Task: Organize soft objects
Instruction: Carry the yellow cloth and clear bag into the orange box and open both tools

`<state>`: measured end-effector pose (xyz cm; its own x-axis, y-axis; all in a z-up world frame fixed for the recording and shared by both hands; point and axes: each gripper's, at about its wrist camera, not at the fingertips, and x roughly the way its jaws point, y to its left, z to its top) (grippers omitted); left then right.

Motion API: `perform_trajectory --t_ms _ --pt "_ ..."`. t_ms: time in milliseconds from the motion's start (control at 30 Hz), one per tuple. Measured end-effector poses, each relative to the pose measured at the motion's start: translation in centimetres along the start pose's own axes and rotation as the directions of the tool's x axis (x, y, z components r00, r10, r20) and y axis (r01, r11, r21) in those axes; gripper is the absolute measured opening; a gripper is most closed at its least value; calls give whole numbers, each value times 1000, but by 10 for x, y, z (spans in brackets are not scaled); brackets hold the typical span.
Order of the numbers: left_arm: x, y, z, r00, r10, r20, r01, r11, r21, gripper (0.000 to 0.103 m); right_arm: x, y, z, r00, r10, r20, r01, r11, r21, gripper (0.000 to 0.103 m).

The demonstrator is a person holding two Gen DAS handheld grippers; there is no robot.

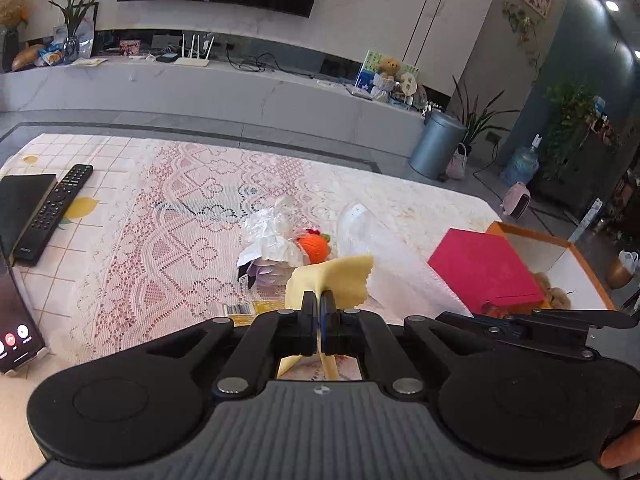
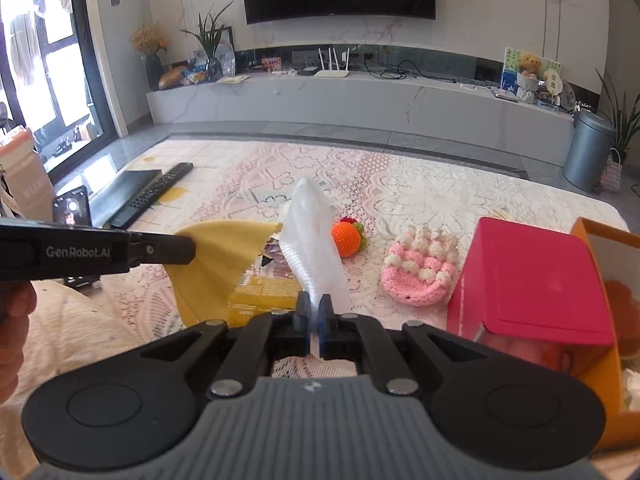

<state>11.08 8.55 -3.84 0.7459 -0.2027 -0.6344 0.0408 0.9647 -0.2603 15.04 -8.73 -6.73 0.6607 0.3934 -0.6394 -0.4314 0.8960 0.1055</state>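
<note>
Jaws pinch yellow cloth [image 1: 332,280] on the left, white cloth [image 2: 316,248] on the right.

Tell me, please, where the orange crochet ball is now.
The orange crochet ball lies on the lace tablecloth, in the right wrist view between the raised white cloth and the pink crochet piece.
</note>
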Motion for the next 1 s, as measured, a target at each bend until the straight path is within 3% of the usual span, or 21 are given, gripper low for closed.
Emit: perform_trajectory --t_ms 300,533,700,1000 --pt "-39 -41 -6 997 -56 58 53 997 50 1 -74 -15 -12 993 -64 103 59 997 48 0" --pt "-47 -87 -3 988 -128 86 116 985 125 1 -127 -46 -22 971 -165 175 150 984 98 0" --pt "-32 -123 4 977 -204 70 190 967 170 1 -157 -85 -28 945 -257 200 228 961 155 1" --pt "26 -199 32 936 -352 -6 344 911 226 1 -191 -177 -19 894 -411 179 370 902 222 1"
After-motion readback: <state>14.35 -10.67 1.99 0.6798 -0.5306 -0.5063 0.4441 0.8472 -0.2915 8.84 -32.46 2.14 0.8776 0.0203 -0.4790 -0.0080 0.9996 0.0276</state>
